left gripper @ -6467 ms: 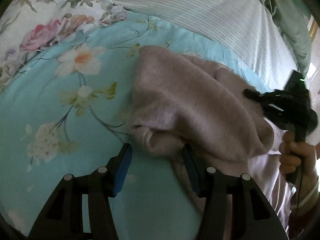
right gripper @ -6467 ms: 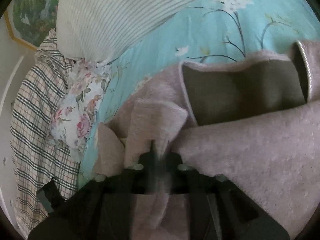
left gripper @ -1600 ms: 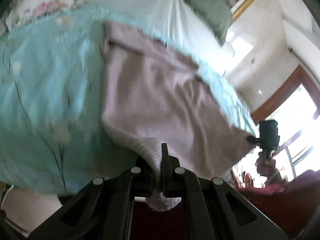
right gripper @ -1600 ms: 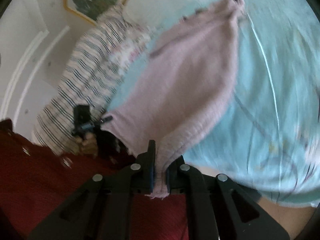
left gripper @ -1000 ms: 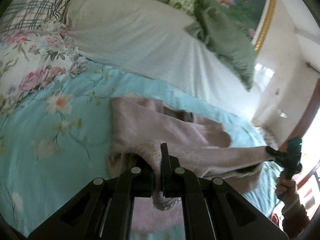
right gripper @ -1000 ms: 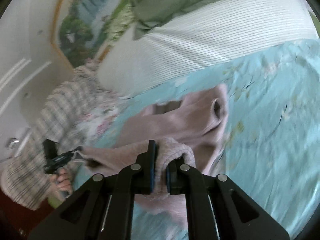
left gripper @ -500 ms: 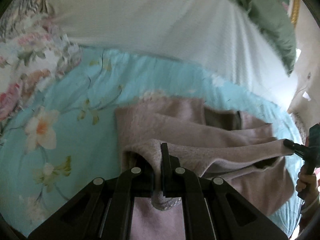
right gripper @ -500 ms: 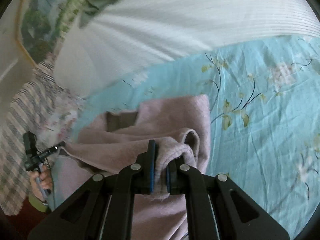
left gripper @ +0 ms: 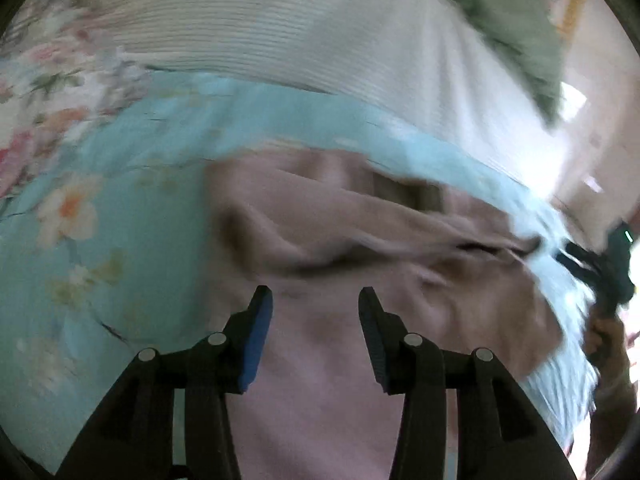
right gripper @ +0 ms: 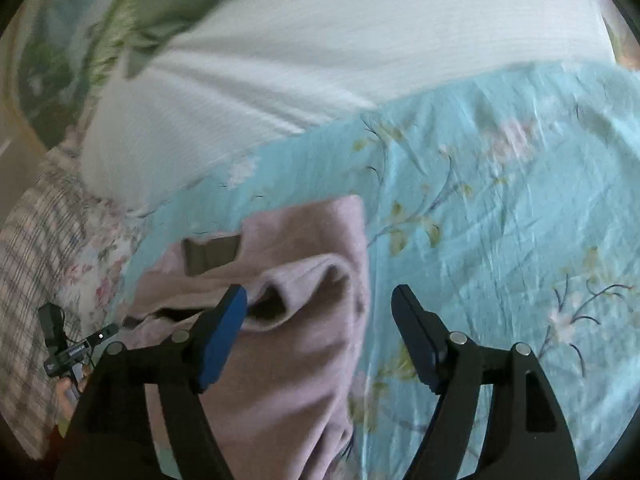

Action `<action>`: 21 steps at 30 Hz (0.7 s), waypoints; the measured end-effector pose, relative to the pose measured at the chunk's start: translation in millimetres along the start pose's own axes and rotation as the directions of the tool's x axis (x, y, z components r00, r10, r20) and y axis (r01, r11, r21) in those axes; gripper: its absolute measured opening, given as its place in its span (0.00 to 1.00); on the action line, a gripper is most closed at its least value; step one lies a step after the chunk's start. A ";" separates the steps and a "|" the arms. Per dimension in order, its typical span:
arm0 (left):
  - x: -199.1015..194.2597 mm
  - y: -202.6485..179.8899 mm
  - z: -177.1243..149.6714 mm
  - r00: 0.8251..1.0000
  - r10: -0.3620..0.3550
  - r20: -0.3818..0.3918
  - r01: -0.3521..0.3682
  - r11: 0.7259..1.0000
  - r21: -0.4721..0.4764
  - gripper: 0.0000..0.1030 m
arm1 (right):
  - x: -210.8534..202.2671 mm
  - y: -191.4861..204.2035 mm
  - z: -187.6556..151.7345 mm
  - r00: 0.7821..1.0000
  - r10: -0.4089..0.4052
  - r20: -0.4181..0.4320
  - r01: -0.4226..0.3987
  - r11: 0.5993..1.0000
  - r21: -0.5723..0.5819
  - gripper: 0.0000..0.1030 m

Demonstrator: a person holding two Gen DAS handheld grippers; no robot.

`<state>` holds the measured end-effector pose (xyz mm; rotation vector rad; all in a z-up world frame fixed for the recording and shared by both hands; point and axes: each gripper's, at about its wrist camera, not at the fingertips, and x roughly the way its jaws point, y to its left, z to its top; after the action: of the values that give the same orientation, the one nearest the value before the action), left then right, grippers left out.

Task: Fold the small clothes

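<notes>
With jaws that have just been opening, the left gripper (left gripper: 311, 300) and right gripper (right gripper: 318, 300) are seen parted over the released fuzzy pink knit garment (left gripper: 340, 248), folded ahead of both, whose loose fold could be snagged if withdrawal is careless.

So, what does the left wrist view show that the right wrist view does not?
Only the left wrist view shows the left claw, open above the pink garment, and a bright patch of light at the upper right. Only the right wrist view shows the right claw, also open, and a plaid cloth at the left edge. Both show the garment lying on the blue floral sheet and the white striped bedding.
</notes>
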<state>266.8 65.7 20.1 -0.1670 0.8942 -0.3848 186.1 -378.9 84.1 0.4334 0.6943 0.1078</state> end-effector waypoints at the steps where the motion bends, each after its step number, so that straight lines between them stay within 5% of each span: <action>1: 5.0 -14.4 -5.7 0.999 -0.039 -0.032 0.041 0.999 0.035 0.44 | 2.8 14.4 -4.6 0.999 0.032 -0.029 -0.034 0.998 -0.046 0.61; 5: 37.8 -50.5 -14.4 0.987 -0.084 -0.135 0.097 0.990 0.097 0.44 | 50.3 87.5 -32.4 0.962 0.107 -0.250 -0.170 0.954 -0.247 0.47; 6: 50.5 -55.6 -13.4 0.984 -0.071 -0.165 0.090 0.990 0.109 0.44 | 62.9 99.1 -38.0 0.953 0.100 -0.284 -0.180 0.945 -0.271 0.40; 11: 95.8 -55.5 8.9 0.962 -0.028 -0.272 0.060 0.992 0.110 0.42 | 136.7 124.8 -41.4 0.905 -0.008 -0.425 -0.145 0.934 -0.328 0.39; 16: 107.2 -23.2 57.3 0.970 0.152 -0.189 -0.125 0.981 0.147 0.41 | 159.9 78.6 -0.8 0.939 -0.129 -0.320 0.047 0.967 -0.252 0.34; 17: 109.1 -11.4 65.3 0.971 0.166 -0.171 -0.145 0.981 0.126 0.40 | 157.1 63.8 10.4 0.952 -0.140 -0.272 0.083 0.974 -0.209 0.30; 18: 110.2 0.2 73.8 0.974 0.168 -0.153 -0.155 0.983 0.094 0.28 | 150.9 49.9 20.1 0.967 -0.146 -0.211 0.113 0.980 -0.162 0.29; 21: 107.6 32.2 94.7 0.972 0.222 -0.082 -0.224 0.975 -0.015 0.26 | 132.3 22.9 34.3 0.975 -0.211 -0.071 0.205 0.976 -0.076 0.29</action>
<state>410.1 51.3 -9.0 -0.0721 0.9851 -0.1725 310.5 -338.7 38.3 0.2897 0.8069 -0.0498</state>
